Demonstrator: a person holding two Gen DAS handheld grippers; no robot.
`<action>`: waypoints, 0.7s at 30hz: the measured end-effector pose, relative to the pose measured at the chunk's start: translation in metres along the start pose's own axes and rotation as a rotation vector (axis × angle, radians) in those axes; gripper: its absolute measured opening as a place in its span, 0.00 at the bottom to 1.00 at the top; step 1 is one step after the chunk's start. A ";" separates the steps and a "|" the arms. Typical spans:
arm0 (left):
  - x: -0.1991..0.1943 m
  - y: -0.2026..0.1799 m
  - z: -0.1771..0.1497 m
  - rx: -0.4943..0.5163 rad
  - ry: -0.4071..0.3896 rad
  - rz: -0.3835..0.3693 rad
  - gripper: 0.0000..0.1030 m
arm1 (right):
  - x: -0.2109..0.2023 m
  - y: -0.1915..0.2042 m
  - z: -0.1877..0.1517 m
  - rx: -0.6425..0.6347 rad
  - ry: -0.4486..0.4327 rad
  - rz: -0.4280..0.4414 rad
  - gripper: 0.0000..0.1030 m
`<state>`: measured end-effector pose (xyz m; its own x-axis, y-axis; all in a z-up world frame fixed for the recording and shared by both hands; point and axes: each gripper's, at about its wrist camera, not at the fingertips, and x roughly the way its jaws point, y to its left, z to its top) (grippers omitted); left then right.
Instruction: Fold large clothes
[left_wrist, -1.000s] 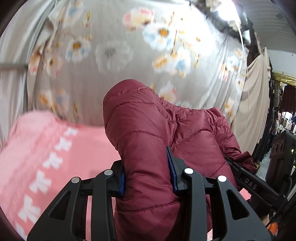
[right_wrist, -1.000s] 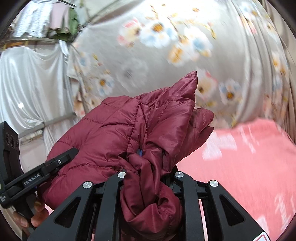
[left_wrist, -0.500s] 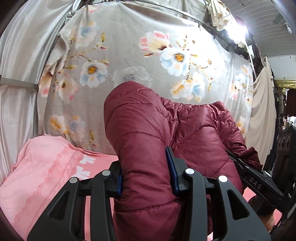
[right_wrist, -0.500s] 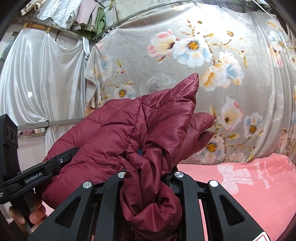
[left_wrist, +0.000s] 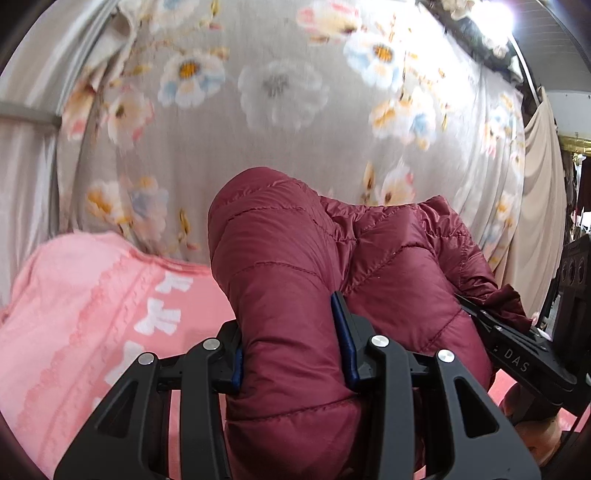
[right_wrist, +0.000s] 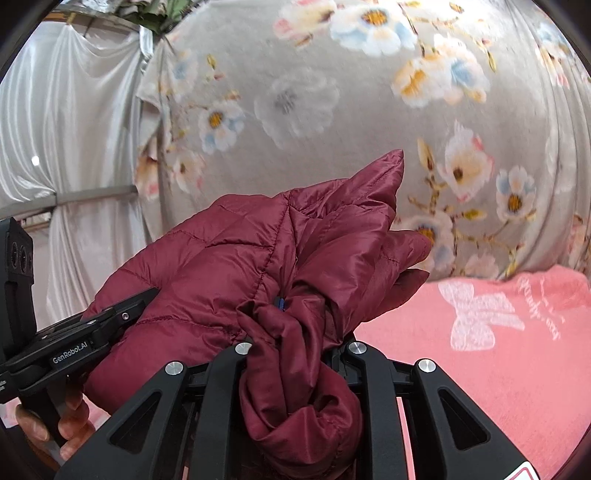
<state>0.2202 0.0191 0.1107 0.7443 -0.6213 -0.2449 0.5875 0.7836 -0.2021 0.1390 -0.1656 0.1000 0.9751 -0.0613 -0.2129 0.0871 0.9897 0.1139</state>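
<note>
Left wrist view first: your left gripper (left_wrist: 293, 343) is clamped on a thick quilted roll of the maroon puffer jacket (left_wrist: 288, 280), its blue pads (left_wrist: 341, 332) pressing into the padding from either side, so the jaws stand partly apart around the bulk. From there the jacket bulges up toward 12 o'clock and spreads off toward 3 o'clock, where your right gripper (left_wrist: 517, 354) comes in from the edge and bites the same garment. Below the jacket, from 6 to 9 o'clock, lies the pink blanket (left_wrist: 85, 302) with white bow shapes, and behind everything from 10 to 2 o'clock hangs the grey floral sheet (left_wrist: 280, 122), blurred. In the right wrist view, your right gripper (right_wrist: 295, 332) pinches a narrow twisted bunch of the maroon puffer jacket (right_wrist: 229, 266), jaws close together on it, with a knot of fabric sagging toward 6 o'clock. The jacket rises to a pointed corner near 1 o'clock and stretches toward 9 o'clock, where your left gripper (right_wrist: 122, 317) grips it and your fingers (right_wrist: 70, 424) wrap its handle near 8 o'clock. The pink blanket (right_wrist: 498, 350) fills 3 to 5 o'clock, the grey floral sheet (right_wrist: 369, 110) hangs behind, and white satin curtains (right_wrist: 66, 129) hang at 10 o'clock.
</note>
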 end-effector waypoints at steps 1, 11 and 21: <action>0.009 0.003 -0.006 -0.006 0.016 -0.001 0.36 | 0.006 -0.002 -0.005 0.002 0.010 -0.004 0.17; 0.075 0.026 -0.063 -0.038 0.134 0.041 0.37 | 0.069 -0.017 -0.056 -0.001 0.130 -0.043 0.18; 0.099 0.046 -0.111 -0.051 0.296 0.130 0.48 | 0.102 -0.043 -0.111 0.076 0.405 -0.056 0.30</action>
<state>0.2860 -0.0071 -0.0284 0.6834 -0.4965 -0.5352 0.4710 0.8600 -0.1964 0.2125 -0.1998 -0.0348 0.8107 -0.0439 -0.5839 0.1674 0.9729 0.1593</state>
